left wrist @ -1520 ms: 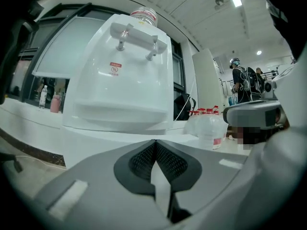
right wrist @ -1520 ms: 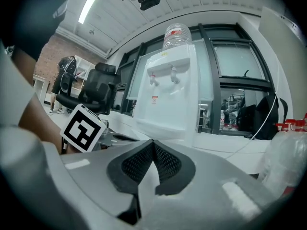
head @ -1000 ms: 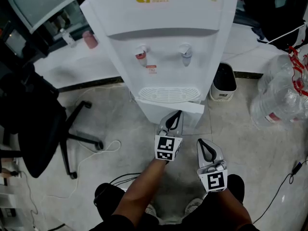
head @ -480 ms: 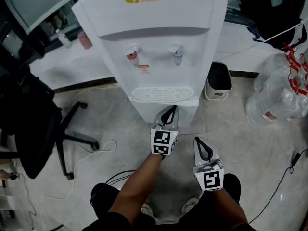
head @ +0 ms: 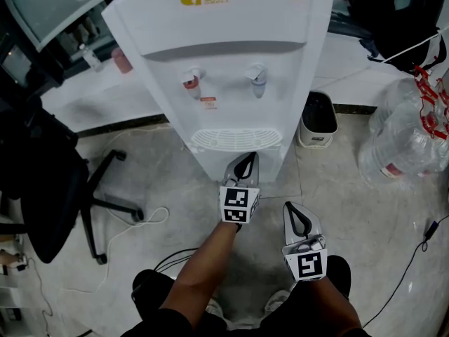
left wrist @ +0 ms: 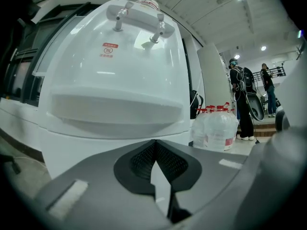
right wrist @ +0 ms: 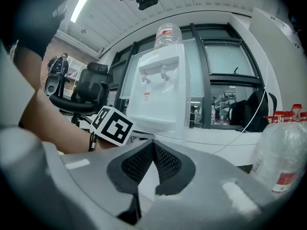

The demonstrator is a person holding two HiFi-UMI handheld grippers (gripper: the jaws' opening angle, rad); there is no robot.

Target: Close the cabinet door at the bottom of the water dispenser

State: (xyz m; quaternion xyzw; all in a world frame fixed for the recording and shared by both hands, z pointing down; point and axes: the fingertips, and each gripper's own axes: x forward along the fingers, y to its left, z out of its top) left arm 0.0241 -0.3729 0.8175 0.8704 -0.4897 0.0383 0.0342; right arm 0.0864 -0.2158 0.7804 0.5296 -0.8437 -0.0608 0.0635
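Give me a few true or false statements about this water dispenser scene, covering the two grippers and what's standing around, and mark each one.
1. The left gripper has its jaws together with nothing between them. True.
2. The right gripper touches the water dispenser. False: it hangs back from it, nearer the person's legs.
3. The office chair stands right of the water dispenser in the head view. False: it is at the left.
4. A waste bin stands on the floor beside the water dispenser. True.
5. The water dispenser has a red tap and a blue tap. True.
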